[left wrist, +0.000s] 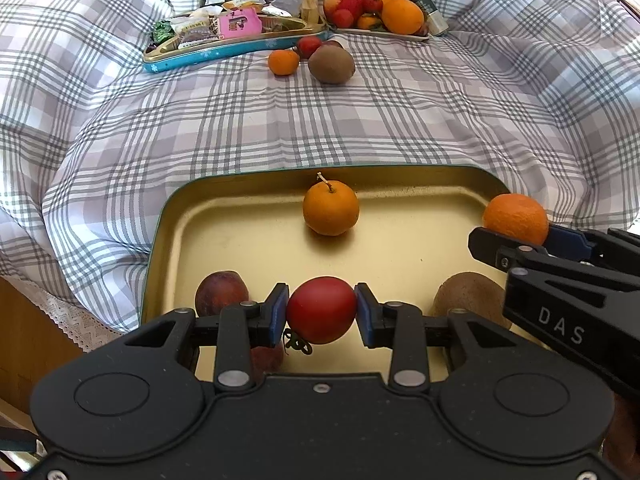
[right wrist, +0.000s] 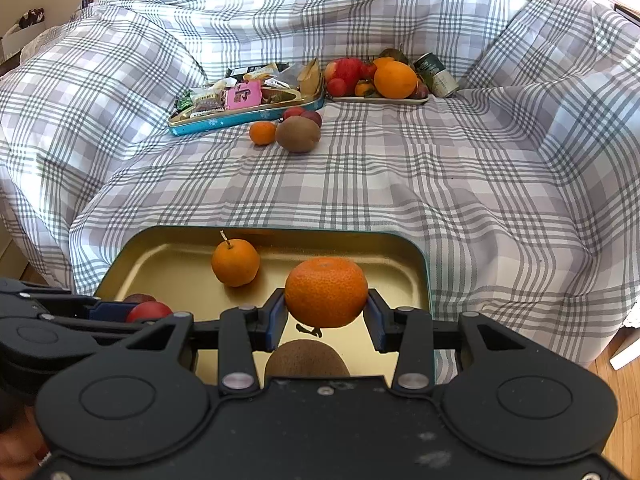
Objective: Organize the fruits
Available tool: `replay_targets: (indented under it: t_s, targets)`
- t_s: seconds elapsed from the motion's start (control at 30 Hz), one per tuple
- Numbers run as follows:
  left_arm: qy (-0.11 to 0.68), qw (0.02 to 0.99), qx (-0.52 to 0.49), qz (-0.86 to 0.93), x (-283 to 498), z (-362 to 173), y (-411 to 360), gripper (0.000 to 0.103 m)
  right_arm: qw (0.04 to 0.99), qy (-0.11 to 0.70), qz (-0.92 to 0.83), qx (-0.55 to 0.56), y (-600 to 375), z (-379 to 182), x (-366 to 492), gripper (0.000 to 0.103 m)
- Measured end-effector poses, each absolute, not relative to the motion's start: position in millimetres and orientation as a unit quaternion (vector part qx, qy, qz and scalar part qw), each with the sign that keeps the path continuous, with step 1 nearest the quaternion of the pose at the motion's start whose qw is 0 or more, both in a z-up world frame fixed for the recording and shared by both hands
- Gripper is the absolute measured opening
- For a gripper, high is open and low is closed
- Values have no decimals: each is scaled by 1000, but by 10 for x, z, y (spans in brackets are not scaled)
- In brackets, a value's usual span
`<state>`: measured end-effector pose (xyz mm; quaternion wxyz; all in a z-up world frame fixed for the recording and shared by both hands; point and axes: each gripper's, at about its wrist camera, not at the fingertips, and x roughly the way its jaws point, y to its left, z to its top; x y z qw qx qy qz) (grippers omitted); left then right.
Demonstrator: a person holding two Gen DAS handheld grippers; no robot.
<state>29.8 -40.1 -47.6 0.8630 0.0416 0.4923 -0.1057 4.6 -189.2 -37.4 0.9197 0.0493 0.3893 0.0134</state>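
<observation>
A gold tray (left wrist: 224, 236) (right wrist: 168, 264) lies on the near part of the checked cloth. My left gripper (left wrist: 321, 312) is shut on a red tomato (left wrist: 321, 309) and holds it above the tray's near part. My right gripper (right wrist: 326, 314) is shut on a mandarin (right wrist: 326, 291) above the tray's right side; it also shows in the left wrist view (left wrist: 516, 218). In the tray lie an orange with a stem (left wrist: 330, 208) (right wrist: 235, 262), a dark red fruit (left wrist: 221, 292) and a kiwi (left wrist: 468, 296) (right wrist: 306, 358).
Far back, a blue tin of snacks (left wrist: 224, 36) (right wrist: 240, 98) and a plate piled with fruit (left wrist: 376, 10) (right wrist: 376, 78) with a can (right wrist: 436, 74). On the cloth before them lie a mandarin (left wrist: 283, 62), a kiwi (left wrist: 331, 65) and small red fruits (left wrist: 309, 46).
</observation>
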Motion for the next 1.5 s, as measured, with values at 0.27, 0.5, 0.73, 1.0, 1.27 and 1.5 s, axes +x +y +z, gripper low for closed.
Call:
replay_targets:
  t_s: [0.27,0.5,0.73,1.0,1.27,1.5]
  targets:
    - [502,858,33,-101,332,-495,-375,44,918,393,11,51,-1900,-392,62,43]
    - [493,863,34,-101,309,-461,-375,44,917,395,13,50,-1890,-406,57,43]
    - [495,863,32,-98,306,-463,-360,45,916,398,14,49,-1882,-422,54,44]
    - [495,863,31,-96,302,-462,-355,45,914,402,18,51,-1872,-440,55,44]
    - [495,863,31,-95,292,-459,-343,45,910,410,21,56,-1875,-461,67,44]
    - [495,863,30,-95,293,-459,-338,45,915,400,19,55,-1872,-428,49,45]
